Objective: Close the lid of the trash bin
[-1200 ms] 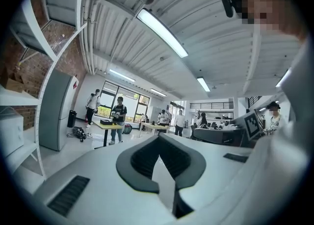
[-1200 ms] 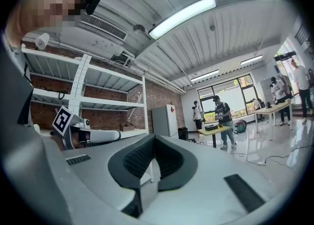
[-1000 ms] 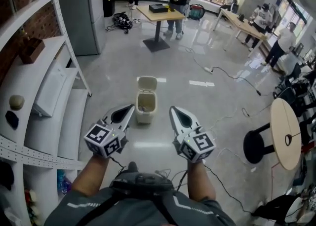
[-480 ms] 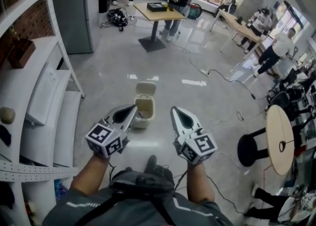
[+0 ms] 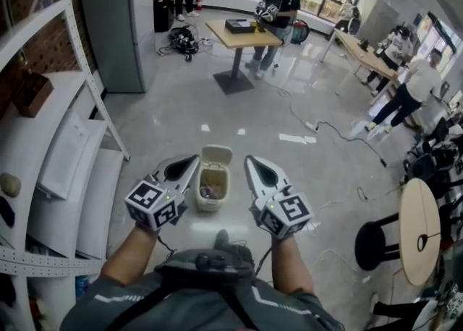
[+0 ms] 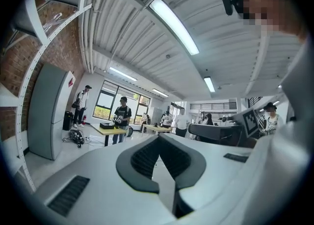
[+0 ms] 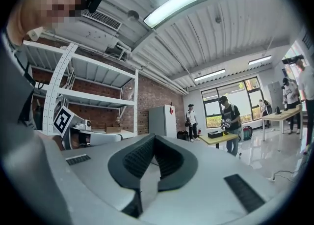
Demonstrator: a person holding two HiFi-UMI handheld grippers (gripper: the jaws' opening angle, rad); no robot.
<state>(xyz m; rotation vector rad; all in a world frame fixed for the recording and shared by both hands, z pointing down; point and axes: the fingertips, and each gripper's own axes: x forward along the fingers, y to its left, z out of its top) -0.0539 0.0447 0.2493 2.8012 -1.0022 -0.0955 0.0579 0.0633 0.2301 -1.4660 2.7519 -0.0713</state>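
**One trash bin, lid up: closing not yet begun**

- 1 × white shelving, far left.
- 1 × left gripper, jaws pressed together on nothing. It is held above and just left of the bin in the head view, not touching it.
- 1 × trash bin, cream, on the floor between the two grippers, with some rubbish inside.
- 1 × lid, swung back and standing up at the bin's far edge.
- 1 × right gripper, jaws likewise together and empty, just right of the bin.
- 1 × round table and 1 × black stool, far right.

Status: nothing completed. Remaining, by my judgement: reach the lid, tip it forward and press it down until it seats.
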